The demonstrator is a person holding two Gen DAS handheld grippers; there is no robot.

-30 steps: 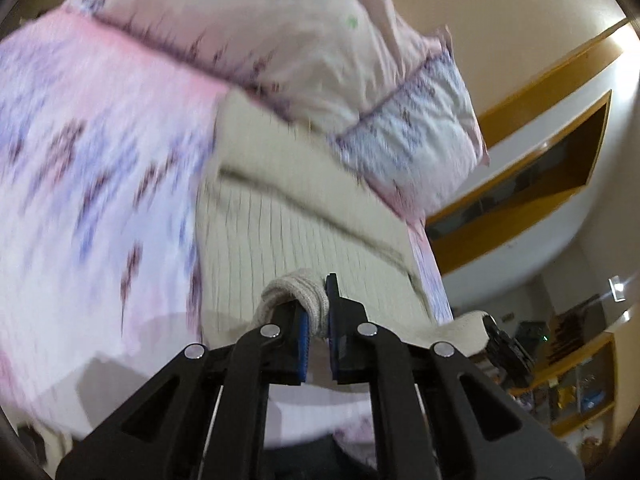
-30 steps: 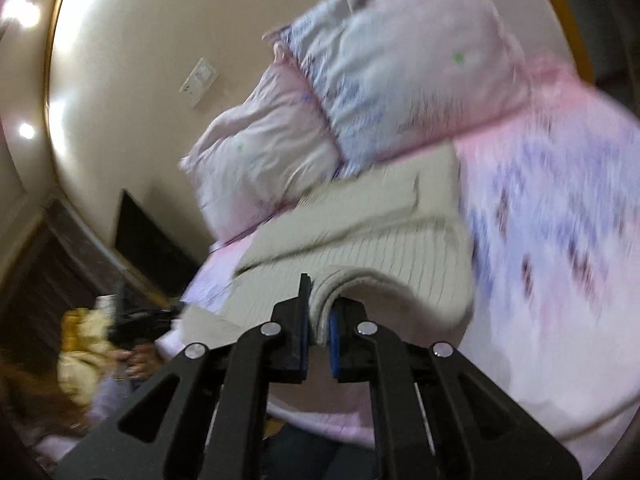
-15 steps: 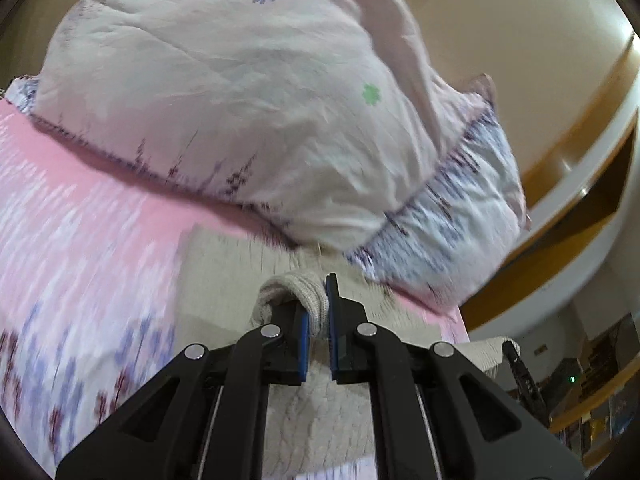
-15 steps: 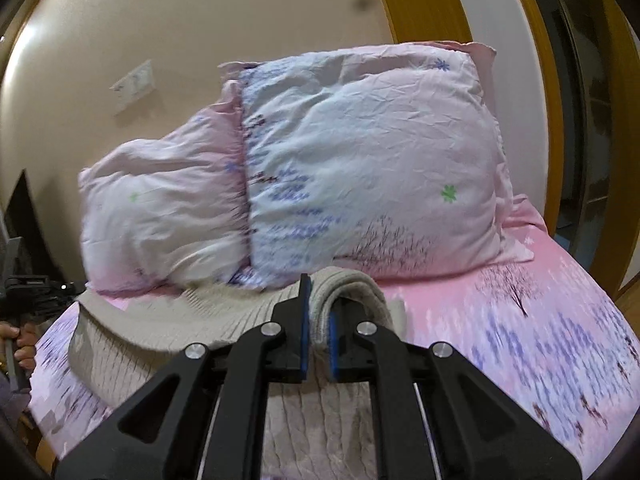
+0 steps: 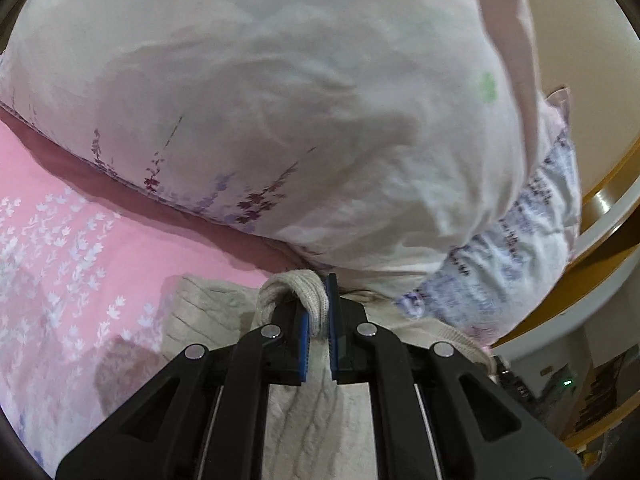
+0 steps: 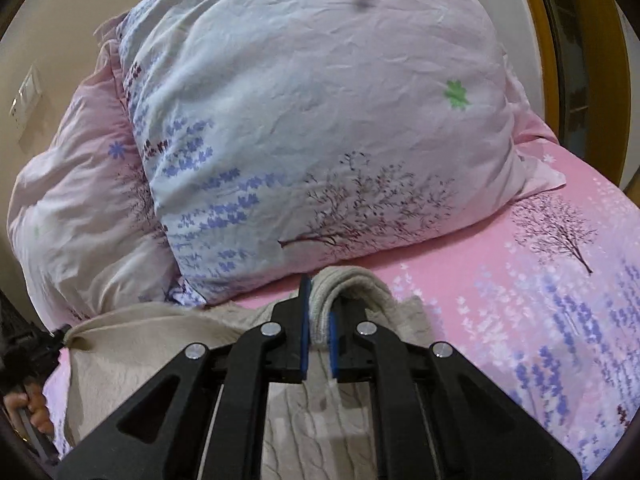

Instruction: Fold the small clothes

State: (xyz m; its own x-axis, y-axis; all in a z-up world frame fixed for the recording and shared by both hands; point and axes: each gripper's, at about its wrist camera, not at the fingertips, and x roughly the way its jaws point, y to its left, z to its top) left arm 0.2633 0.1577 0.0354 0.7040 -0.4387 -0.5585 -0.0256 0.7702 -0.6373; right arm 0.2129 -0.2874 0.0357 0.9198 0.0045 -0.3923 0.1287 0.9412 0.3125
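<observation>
- Left gripper [image 5: 318, 314]: jaws narrow, clamped on a rolled edge of the cream knit garment [image 5: 296, 432]; the fabric bunches into a loop above the blue pads [image 5: 304, 330].
- Right gripper [image 6: 318, 320]: jaws likewise narrow, pinching a thick folded hem of the same garment, which humps over the right pad.
- Judgement: a grip on each side keeps the carried edge taut and level, so the fold lands square rather than skewed.
- Garment location: spread on the bed [image 6: 520, 280], under and ahead of both grippers, its far edge close to the pillows; a lower layer shows at left in the right wrist view, so one fold seems to be in hand.
- Pink floral sheet [image 5: 60, 248]: bare on both sides of the garment.
- Farther: two pillows, the pale pink one [image 5: 280, 100] just beyond the left gripper and the blue-printed one [image 6: 312, 120] beside it.
- Risk: carrying the edge further may push it into the pillows.
</observation>
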